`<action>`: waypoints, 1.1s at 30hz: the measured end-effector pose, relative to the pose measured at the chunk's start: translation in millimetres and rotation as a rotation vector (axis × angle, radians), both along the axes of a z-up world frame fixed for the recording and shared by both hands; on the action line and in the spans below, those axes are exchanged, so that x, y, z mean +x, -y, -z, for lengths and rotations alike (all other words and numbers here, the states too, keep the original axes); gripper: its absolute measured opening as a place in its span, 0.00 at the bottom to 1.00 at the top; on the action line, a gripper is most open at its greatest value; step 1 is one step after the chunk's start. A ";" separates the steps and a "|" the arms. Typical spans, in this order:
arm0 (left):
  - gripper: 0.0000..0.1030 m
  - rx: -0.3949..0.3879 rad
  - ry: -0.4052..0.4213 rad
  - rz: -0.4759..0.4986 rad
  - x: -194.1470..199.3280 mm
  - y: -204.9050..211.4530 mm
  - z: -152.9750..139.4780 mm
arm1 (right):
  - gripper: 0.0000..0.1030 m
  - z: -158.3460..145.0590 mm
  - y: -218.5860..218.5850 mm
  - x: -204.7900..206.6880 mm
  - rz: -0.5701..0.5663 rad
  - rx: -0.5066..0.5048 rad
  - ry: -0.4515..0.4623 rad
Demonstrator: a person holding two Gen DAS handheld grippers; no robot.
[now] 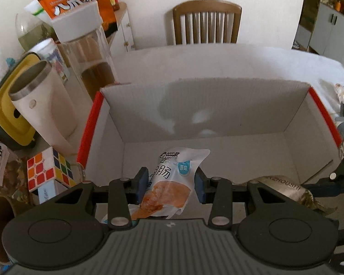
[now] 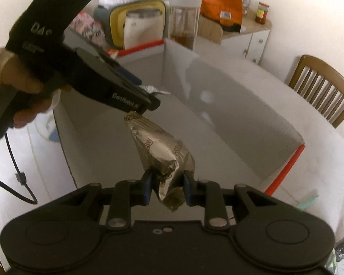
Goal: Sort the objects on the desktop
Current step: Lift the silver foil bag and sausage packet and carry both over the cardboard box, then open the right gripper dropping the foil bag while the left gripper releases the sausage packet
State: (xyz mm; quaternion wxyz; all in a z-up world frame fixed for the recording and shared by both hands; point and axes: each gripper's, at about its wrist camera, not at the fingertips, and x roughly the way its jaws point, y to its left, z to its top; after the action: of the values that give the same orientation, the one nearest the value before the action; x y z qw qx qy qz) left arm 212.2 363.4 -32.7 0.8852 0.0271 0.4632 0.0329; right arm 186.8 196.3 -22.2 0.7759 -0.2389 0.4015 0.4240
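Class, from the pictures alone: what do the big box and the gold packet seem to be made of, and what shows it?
Box: likely corrugated cardboard, matte white; fine ribbing on its walls, red edges.
Gold packet: probably metallised foil film, shiny; sharp crinkles catching light.

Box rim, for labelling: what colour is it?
Red, on the white box rim; clearest in the left wrist view.
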 end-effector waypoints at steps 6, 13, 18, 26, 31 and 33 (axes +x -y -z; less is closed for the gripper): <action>0.39 0.007 -0.055 0.032 9.1 5.4 9.7 | 0.26 6.4 -8.6 -0.2 -0.003 -0.035 -0.015; 0.40 0.010 -0.091 0.025 12.4 4.3 17.2 | 0.28 6.3 -9.4 0.1 0.021 -0.044 -0.006; 0.40 0.016 -0.085 0.026 11.5 5.4 14.7 | 0.33 1.9 -5.8 -1.5 0.036 -0.033 0.001; 0.70 0.012 -0.047 0.017 0.7 7.7 6.8 | 0.50 -6.1 1.9 -8.9 0.054 -0.009 0.027; 0.70 0.017 -0.026 0.022 -5.8 12.6 -5.9 | 0.59 -16.5 10.0 -12.9 0.068 0.030 0.034; 0.70 0.016 -0.018 0.023 -7.9 13.2 -10.2 | 0.62 -22.1 14.1 -16.0 0.072 0.048 0.040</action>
State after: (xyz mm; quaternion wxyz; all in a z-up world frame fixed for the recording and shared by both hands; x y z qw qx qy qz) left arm 204.3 350.2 -22.5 0.8810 0.0399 0.4706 0.0264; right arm 170.8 182.3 -0.1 0.8040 -0.2139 0.3842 0.4002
